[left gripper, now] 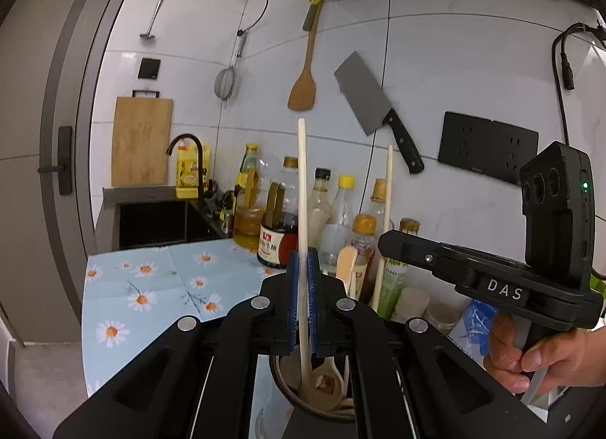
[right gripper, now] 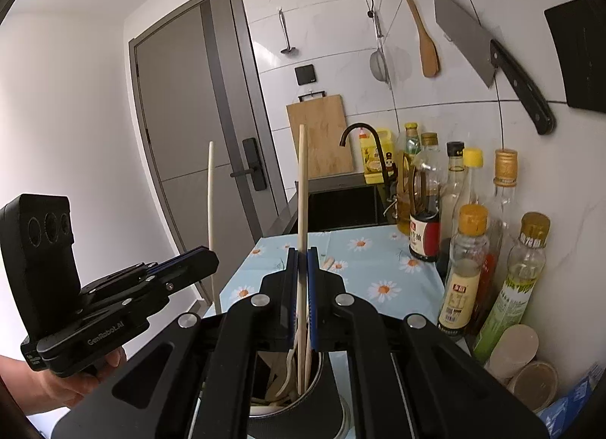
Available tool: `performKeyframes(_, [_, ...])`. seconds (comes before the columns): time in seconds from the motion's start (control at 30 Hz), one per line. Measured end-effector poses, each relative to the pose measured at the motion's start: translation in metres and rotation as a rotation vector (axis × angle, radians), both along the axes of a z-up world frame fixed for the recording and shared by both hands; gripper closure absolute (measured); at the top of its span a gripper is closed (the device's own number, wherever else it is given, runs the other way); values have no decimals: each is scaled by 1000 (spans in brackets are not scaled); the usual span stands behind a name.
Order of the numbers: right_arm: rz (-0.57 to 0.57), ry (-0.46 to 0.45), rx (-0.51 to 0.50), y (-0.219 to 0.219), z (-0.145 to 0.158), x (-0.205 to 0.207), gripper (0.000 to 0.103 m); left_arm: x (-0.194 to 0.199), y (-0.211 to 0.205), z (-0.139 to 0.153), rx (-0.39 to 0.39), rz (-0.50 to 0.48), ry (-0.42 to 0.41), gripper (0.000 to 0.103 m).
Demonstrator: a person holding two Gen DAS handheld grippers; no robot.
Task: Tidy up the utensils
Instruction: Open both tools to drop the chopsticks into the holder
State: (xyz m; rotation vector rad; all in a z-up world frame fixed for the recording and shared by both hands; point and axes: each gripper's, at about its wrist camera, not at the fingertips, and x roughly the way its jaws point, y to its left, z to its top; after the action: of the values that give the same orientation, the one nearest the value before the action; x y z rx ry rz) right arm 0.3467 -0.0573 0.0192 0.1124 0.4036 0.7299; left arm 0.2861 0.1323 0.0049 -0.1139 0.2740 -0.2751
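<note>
In the left wrist view my left gripper (left gripper: 302, 261) is shut on a pale wooden chopstick (left gripper: 302, 181) that stands upright. Its lower end reaches into a round dark utensil holder (left gripper: 282, 382), where a wooden spoon (left gripper: 322, 382) lies. To the right, a hand holds my right gripper (left gripper: 382, 242), with a second chopstick (left gripper: 388, 193) upright at its tip. In the right wrist view my right gripper (right gripper: 302, 255) is shut on that chopstick (right gripper: 302, 181), whose lower end is inside the holder (right gripper: 322, 374) among other wooden utensils. The left gripper (right gripper: 210, 257) with its chopstick (right gripper: 210, 193) shows at the left.
Several sauce and oil bottles (right gripper: 464, 261) crowd the wall side, with paper cups (right gripper: 517, 348) near them. A cleaver (left gripper: 373, 102), a wooden spatula (left gripper: 305, 83) and a strainer (left gripper: 226, 81) hang on the tiled wall. A daisy-print cloth (left gripper: 151, 287) covers the counter before the dark sink (left gripper: 159, 223).
</note>
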Motion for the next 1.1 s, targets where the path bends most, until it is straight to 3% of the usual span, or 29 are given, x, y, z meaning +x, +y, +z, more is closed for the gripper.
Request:
performKeyframes(0.1, [-6, 16, 3, 0, -3, -1, 94, -2, 2, -3, -6, -6, 21, 98])
performKeyframes(0.17, [-11, 27, 14, -2, -4, -2, 81, -4, 3, -4, -13, -5, 31, 98])
performKeyframes(0.23, [-11, 35, 22, -3, -3, -4, 80, -6, 4, -4, -18, -2, 38, 90])
performKeyframes(0.57, [-5, 43, 30, -12, 7, -15, 80, -20, 4, 3, -7, 14, 57, 89])
performKeyframes(0.67, [11, 46, 32, -16, 11, -18, 74, -26, 2, 6, 11, 13, 76, 89])
performKeyframes(0.73, [26, 45, 30, -18, 14, -22, 74, -30, 1, 8, 18, 20, 94, 77])
performKeyframes(0.93, [64, 56, 20, -25, 20, -32, 74, -48, -1, 10, 18, 53, 119, 76])
performKeyframes(1.1, [99, 53, 22, -35, 27, -44, 62, -66, -7, 14, 25, 83, 131, 68])
